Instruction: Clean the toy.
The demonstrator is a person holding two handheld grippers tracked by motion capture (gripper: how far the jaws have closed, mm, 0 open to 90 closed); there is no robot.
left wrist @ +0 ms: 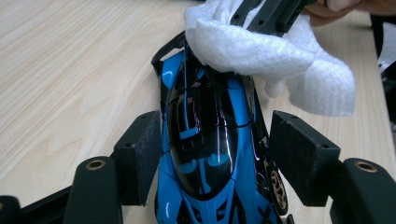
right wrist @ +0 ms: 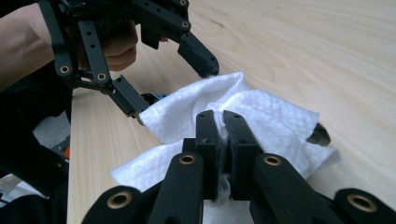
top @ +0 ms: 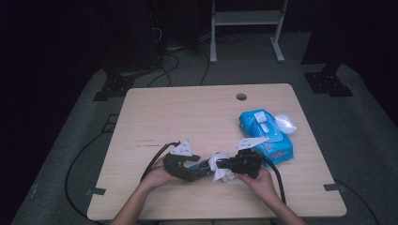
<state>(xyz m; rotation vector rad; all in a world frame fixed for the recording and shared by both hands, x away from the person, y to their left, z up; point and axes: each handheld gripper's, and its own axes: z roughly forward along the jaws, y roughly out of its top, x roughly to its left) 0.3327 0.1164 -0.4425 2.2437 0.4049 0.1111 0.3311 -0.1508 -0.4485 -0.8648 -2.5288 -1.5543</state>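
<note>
Right gripper [right wrist: 223, 122]: jaws clenched on a white wipe [right wrist: 261, 116], which lies draped over the tail of the toy car [left wrist: 205, 140]. Left gripper [left wrist: 212, 149]: jaws released, standing either side of the blue-and-black toy car, pads off its flanks. Car rests on the wooden surface [top: 187, 112], near front edge. Blue wipe pack [top: 265, 136] near the right gripper.
</note>
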